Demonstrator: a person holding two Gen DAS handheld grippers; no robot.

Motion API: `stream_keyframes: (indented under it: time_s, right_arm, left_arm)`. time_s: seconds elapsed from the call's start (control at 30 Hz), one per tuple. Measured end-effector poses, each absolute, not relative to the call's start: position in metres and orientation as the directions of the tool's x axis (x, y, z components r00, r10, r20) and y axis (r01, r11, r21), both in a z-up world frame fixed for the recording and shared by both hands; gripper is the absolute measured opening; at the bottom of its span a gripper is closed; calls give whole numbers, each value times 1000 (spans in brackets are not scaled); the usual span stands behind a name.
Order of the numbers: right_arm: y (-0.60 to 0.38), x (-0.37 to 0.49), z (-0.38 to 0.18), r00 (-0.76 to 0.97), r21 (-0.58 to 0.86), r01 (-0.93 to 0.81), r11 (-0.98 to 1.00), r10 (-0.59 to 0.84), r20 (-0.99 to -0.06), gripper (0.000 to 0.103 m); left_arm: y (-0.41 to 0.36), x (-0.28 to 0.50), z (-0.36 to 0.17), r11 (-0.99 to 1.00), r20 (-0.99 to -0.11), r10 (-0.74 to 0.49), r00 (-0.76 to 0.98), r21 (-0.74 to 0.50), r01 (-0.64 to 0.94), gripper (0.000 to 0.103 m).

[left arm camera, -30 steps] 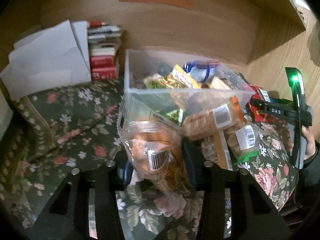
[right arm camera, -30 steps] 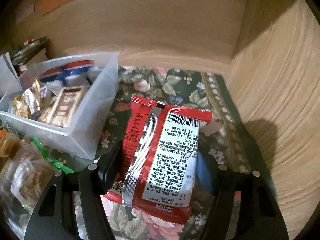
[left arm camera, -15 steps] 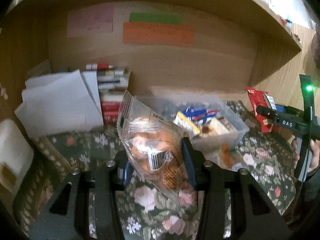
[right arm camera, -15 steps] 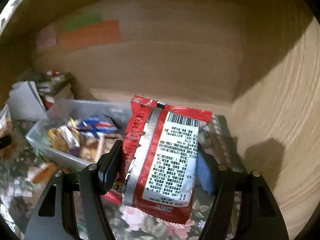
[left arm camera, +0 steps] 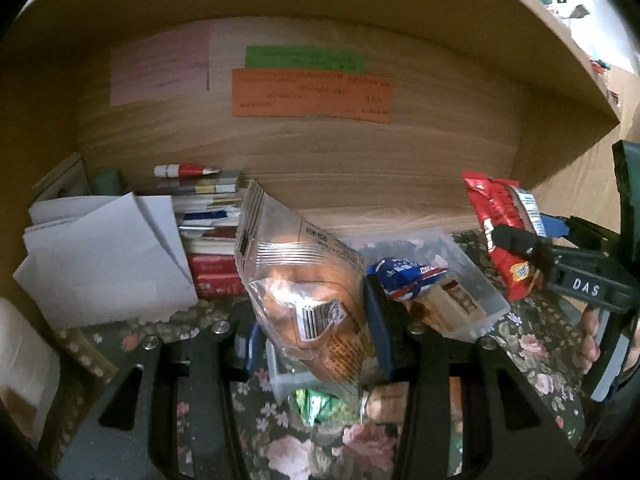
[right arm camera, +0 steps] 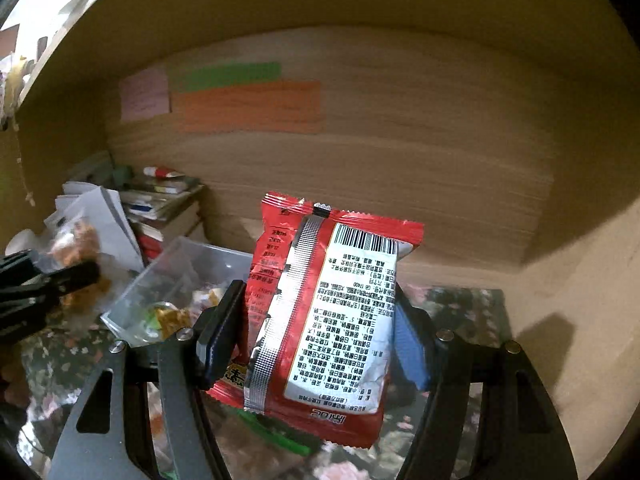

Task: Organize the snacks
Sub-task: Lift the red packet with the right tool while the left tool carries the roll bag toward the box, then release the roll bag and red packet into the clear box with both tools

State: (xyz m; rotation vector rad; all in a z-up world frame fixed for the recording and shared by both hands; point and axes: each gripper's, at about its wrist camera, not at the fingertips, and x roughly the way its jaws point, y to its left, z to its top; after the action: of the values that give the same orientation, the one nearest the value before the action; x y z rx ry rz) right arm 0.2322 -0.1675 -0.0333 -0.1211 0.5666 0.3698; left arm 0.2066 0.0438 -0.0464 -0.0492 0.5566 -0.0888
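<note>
The left tool [left arm camera: 316, 330] is clenched on a clear crinkly plastic bag of orange snacks [left arm camera: 308, 304], lifted above the clear plastic bin [left arm camera: 476, 280]. It is light, soft and slippery (grip mid-body). The right tool [right arm camera: 320, 332] clamps a red foil snack packet [right arm camera: 328, 320], equally light, aloft.

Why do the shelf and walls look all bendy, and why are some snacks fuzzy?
Left wrist view: the fisheye lens curves the wooden shelf, with dark corners; the clear snack bag is sharp.
Right wrist view: the same bending; the red packet is sharp, while the clear bin and the left gripper are blurred.
</note>
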Motion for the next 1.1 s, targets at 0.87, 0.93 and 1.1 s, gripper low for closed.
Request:
stream_keyframes:
  time_s: [0.87,0.93,1.1]
  right_arm:
    - [-92,272,-84,634,-90,-535,840,330,-699,66]
    - [-95,267,-79,634,-85,-541,836,340,-694,70]
    - [-102,256,-64,663,-89,-531,842,348,-663,73]
  left_arm:
    - [44,283,-90,995,-657,-91,748,-79,52,53]
    - [46,280,-87,995,-649,-94,755,-84,51,55]
    - [45,263,-70,994,-613,-107,783,-92,63,60]
